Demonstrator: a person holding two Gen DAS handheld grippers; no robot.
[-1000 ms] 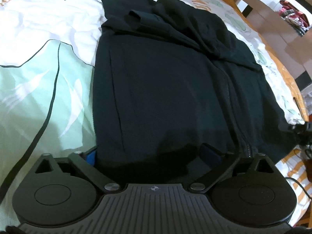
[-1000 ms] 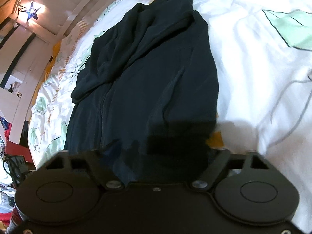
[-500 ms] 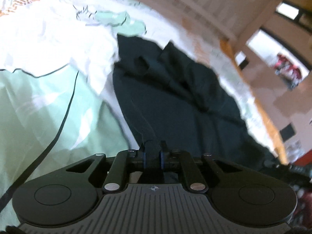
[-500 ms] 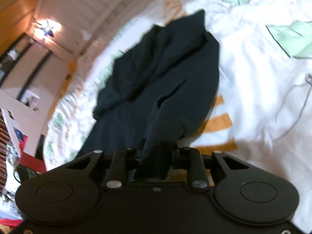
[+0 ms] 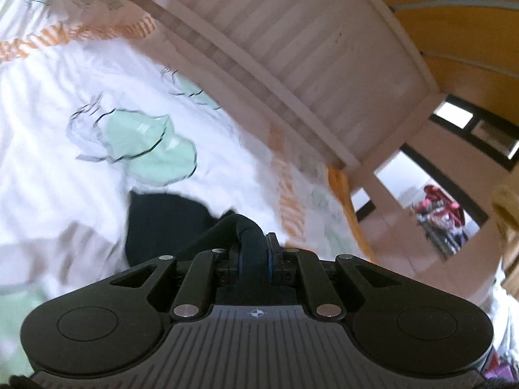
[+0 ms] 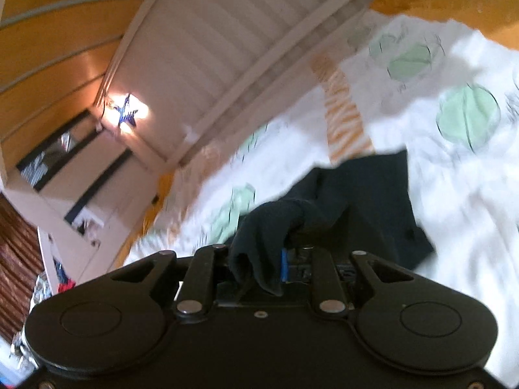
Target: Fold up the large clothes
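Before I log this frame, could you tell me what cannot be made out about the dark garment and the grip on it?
- Dark garment: left wrist view, its near part hidden behind the left gripper; motion blur hides its outline.
- Right gripper: right wrist view, bunched fabric covers the pads; only a blue sliver shows.
- Bedspread: print smeared by blur.

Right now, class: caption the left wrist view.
Left gripper shut on a black garment, lifting it above the patterned bedspread.

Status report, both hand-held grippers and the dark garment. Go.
Left hand-held gripper shut on the dark navy fabric garment. Right hand-held gripper shut on it too. Garment's gripped edge lifted off the white leaf-print bedcover. Nothing in the way.
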